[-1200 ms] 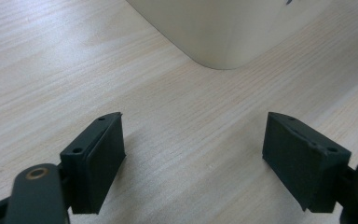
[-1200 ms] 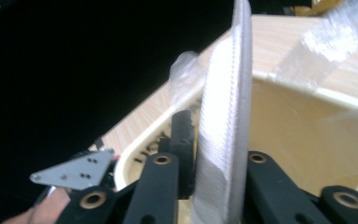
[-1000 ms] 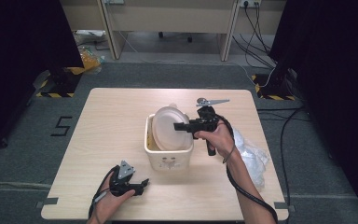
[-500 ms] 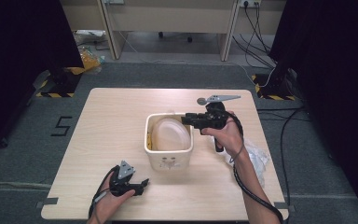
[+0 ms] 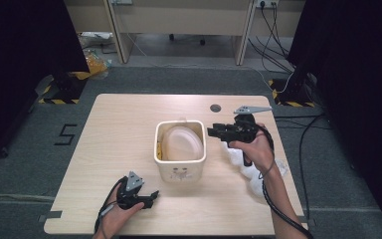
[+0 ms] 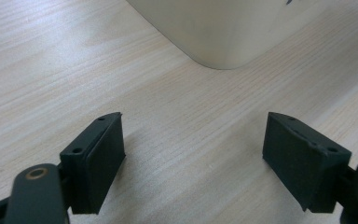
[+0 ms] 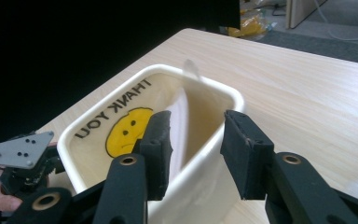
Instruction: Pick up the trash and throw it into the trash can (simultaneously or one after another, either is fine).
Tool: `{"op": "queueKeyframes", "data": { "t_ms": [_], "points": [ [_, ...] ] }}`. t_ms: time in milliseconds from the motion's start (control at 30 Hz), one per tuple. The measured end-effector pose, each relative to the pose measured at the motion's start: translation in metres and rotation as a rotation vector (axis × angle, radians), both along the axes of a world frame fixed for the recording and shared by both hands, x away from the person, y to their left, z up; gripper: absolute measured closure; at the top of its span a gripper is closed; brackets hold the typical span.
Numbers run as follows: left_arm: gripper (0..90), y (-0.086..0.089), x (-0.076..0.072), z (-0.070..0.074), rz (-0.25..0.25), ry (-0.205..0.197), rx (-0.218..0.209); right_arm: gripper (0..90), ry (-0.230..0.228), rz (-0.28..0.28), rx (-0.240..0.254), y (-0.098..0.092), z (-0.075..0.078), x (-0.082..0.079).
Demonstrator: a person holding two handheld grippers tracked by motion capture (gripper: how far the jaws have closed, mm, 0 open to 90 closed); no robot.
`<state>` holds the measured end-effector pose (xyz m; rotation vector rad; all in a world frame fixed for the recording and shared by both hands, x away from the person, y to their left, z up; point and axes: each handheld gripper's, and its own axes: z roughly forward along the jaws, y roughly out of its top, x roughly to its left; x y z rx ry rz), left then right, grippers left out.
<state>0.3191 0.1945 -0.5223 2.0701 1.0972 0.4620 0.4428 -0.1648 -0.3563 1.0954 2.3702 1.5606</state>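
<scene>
The plastic bag is now down inside the cream bin at the middle of the table, a pale translucent sheet lying against the bin's inner walls with a small tip poking above the far rim. A second ago my right gripper was over the bin's mouth with the bag bunched up above the rim; since then I have drawn that gripper out to the right, and it now hangs level just beside the bin's right wall. Its jaws have just been opening, and in the right gripper view they stand partly spread with nothing pinched between them, the bin's rim and the smiley print with "THANK YOU" on the bag showing past them. So I take it the bag has been let go and is in place as a liner, though its edges have not been folded over the rim. My left gripper has stayed where it was, resting near the near-left edge of the table, jaws apart and empty, pointing toward the bin's near corner. Farther to the right, near my right forearm, lies a heap of crumpled clear plastic, which may be what comes next.
</scene>
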Motion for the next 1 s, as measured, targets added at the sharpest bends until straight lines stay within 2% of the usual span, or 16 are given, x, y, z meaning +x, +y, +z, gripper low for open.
{"op": "queueKeyframes", "data": {
  "t_ms": [367, 700, 867, 1000],
  "points": [
    [15.4, -0.001, 0.001, -0.001, 0.01, 0.003, 0.002, 51.1, -0.032, -0.088, -0.024, -0.043, -0.014, -0.016],
    [14.5, -0.001, 0.001, -0.001, 0.012, 0.004, 0.003, 39.3, -0.007, -0.172, -0.033, -0.07, -0.031, -0.024],
    [14.5, -0.001, 0.001, -0.001, 0.012, 0.004, 0.003, 36.4, -0.001, -0.224, -0.067, -0.082, -0.039, -0.024],
    [14.5, -0.001, 0.001, -0.001, 0.012, 0.004, 0.003, 35.5, 0.003, -0.257, -0.07, -0.091, -0.045, -0.026]
  ]
}}
